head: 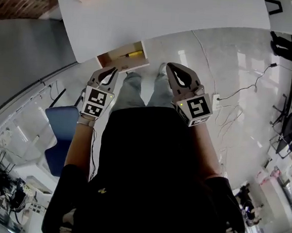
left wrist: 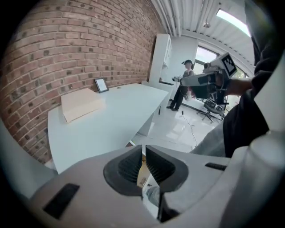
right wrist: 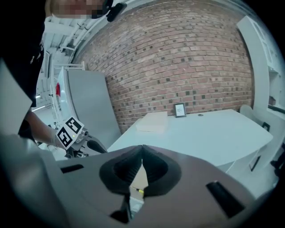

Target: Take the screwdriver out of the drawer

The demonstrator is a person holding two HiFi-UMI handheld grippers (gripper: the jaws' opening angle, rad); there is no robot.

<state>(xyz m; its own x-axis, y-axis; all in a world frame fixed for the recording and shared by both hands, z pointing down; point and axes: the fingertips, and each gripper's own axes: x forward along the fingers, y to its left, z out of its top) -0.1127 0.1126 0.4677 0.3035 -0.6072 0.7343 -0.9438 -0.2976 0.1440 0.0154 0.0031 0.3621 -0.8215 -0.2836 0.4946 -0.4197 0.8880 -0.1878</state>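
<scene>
A shallow wooden drawer [head: 121,61] stands pulled out from under the near edge of the white table [head: 160,13]. A screwdriver with a yellow handle [head: 135,53] lies inside it. My left gripper [head: 111,71] hovers just in front of the drawer's left end, jaws shut and empty. My right gripper [head: 173,68] is level with it to the drawer's right, also shut and empty. In the right gripper view a bit of the yellow handle [right wrist: 140,191] shows below the closed jaws [right wrist: 142,152]. In the left gripper view the jaws [left wrist: 144,150] meet over the tan drawer [left wrist: 142,176].
A flat cardboard box [left wrist: 82,103] and a small picture frame [left wrist: 101,84] sit on the table by the brick wall [right wrist: 178,58]. A blue chair [head: 63,131] stands at my left. Cables [head: 239,91] trail over the floor on the right. A person [left wrist: 182,87] stands far off.
</scene>
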